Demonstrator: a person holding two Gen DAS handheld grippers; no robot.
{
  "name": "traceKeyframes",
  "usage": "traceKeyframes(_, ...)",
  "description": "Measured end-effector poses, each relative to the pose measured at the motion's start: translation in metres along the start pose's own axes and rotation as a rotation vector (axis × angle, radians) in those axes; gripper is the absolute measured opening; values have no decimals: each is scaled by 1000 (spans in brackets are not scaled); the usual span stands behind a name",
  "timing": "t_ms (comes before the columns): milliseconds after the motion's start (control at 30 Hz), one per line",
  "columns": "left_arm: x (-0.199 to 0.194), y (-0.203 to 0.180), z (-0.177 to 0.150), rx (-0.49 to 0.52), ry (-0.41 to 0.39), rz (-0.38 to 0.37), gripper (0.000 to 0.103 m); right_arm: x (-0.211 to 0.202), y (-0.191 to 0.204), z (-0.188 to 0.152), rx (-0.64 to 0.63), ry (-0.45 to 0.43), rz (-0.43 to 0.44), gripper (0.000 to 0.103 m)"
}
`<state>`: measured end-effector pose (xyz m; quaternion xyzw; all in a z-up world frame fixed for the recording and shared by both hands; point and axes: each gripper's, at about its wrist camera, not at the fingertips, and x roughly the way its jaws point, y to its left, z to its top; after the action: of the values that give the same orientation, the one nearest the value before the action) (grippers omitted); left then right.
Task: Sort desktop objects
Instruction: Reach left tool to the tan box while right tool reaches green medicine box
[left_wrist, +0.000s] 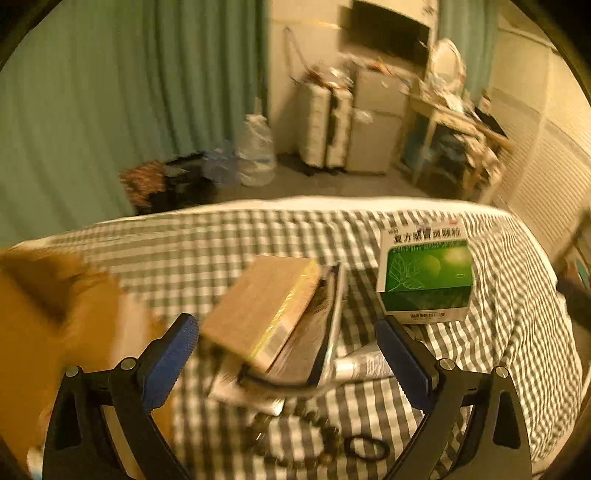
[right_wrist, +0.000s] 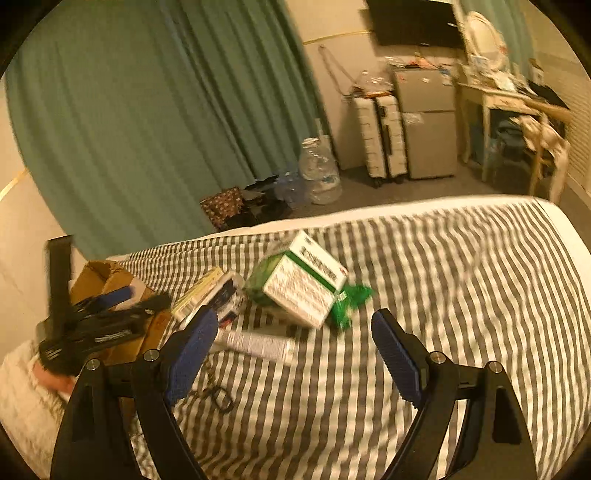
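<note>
A green-and-white medicine box (left_wrist: 426, 275) is standing on the grey checked bedcover (left_wrist: 229, 236), just right of a tan book (left_wrist: 260, 308) leaning on a dark book. A white tube (right_wrist: 255, 343) is lying nearer, a cardboard box (right_wrist: 110, 282) sitting at the left. The left gripper (left_wrist: 286, 341) and right gripper (right_wrist: 295, 332) are both hovering wide, gripping nothing.

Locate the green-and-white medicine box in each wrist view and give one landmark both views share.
Left wrist view: the medicine box stands right of centre on the checked cloth, beyond the right fingertip.
Right wrist view: the medicine box lies tilted near centre, between and beyond the fingertips.
Shared landmark: the white suitcase beside the small fridge.
</note>
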<state>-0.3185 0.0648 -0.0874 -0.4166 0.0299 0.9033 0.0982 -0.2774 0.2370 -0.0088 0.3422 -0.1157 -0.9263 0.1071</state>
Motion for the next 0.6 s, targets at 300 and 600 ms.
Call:
traceKeyframes(300, 65, 9, 19, 112, 103, -46, 101, 47, 24, 17, -367, 61, 32, 86)
traceKeyframes(600, 85, 22, 16, 130, 204, -137, 103, 100, 38, 21, -589, 210, 43, 89)
